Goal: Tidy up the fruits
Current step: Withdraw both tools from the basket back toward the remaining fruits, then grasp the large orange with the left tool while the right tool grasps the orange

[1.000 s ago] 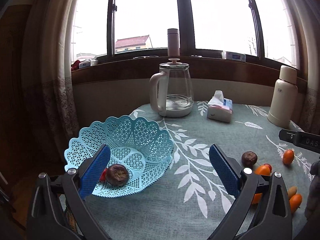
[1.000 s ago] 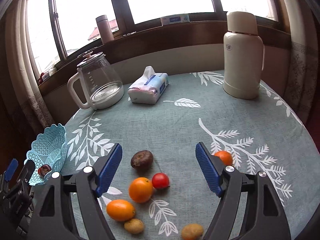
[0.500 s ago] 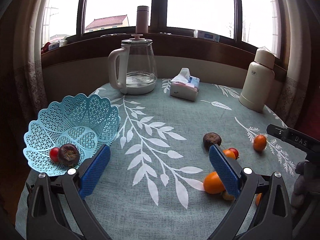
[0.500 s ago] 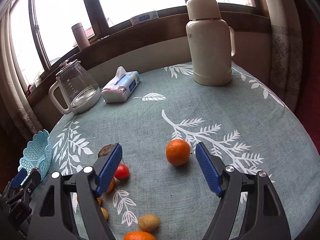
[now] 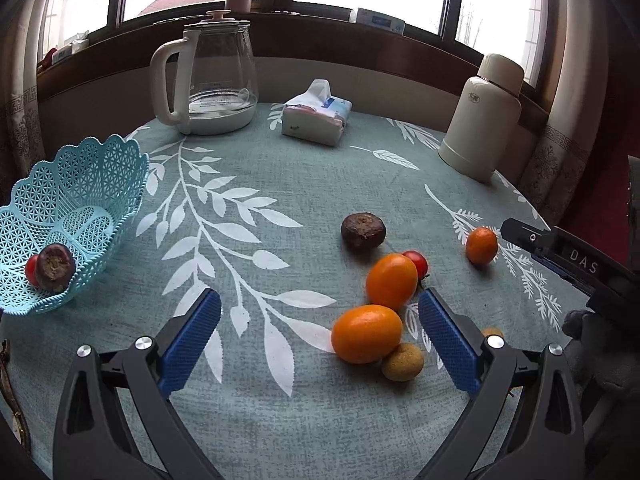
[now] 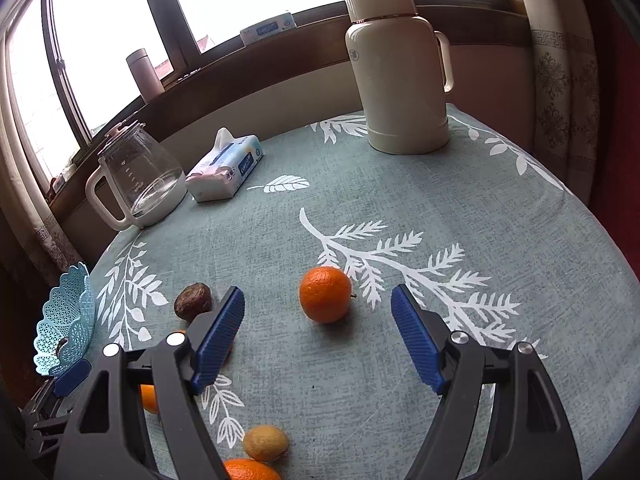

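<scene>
Framing round orange (image 6: 325,294), right gripper (image 6: 318,332) fingers apart; left gripper (image 5: 319,340) fingers apart.

1. Orange citrus fruits x3: (image 5: 391,281), (image 5: 366,333), (image 5: 481,245).
2. Dark brown fruits x2: table (image 5: 363,230), basket (image 5: 55,267).
3. Red tomatoes x2: (image 5: 416,263), (image 5: 31,270).
4. Small tan fruits x2: (image 5: 402,361), (image 5: 492,332).
5. Blue basket x1 (image 5: 76,184).
6. Glass kettle (image 5: 208,76), thermos (image 5: 482,116), tissue pack (image 5: 316,116): x1 ea.

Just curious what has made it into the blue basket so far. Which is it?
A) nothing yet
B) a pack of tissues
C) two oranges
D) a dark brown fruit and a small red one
D: the blue basket holds a dark brown fruit with a small red one beside it.
</scene>
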`<state>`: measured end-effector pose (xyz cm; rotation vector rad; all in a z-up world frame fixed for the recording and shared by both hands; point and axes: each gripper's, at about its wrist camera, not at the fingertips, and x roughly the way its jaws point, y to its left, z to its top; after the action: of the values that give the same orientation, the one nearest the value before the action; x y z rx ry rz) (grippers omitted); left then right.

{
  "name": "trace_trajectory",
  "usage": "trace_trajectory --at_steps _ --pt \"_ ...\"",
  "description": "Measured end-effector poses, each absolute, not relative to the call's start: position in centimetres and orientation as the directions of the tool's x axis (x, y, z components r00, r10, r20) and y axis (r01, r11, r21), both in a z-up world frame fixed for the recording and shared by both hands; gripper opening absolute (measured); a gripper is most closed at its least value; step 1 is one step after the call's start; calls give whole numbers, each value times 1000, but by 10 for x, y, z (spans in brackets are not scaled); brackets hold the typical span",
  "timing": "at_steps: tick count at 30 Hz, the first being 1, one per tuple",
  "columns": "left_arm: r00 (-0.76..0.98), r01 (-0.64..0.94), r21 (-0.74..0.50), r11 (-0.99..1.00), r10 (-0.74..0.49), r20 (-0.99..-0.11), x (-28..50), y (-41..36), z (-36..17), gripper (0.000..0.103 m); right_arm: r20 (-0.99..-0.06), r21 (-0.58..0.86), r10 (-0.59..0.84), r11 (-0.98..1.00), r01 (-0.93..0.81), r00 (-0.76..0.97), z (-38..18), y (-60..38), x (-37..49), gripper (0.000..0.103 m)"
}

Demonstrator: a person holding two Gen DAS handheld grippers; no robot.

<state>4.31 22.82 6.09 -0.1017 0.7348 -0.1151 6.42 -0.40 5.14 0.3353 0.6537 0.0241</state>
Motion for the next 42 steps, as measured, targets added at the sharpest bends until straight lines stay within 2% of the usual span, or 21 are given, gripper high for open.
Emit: trace_trajectory --at_steps 14,18,42 --pt "667 80 -165 983 -176 -724 60 215 41 100 -620 305 130 949 84 774 39 -5 72 77" --pt "661 92 -164 982 -184 -728 62 212 39 100 -623 280 122 957 74 773 42 -4 76 80" --pt "646 91 -170 981 -188 -740 67 211 32 100 -728 191 104 980 55 677 19 0 126 80"
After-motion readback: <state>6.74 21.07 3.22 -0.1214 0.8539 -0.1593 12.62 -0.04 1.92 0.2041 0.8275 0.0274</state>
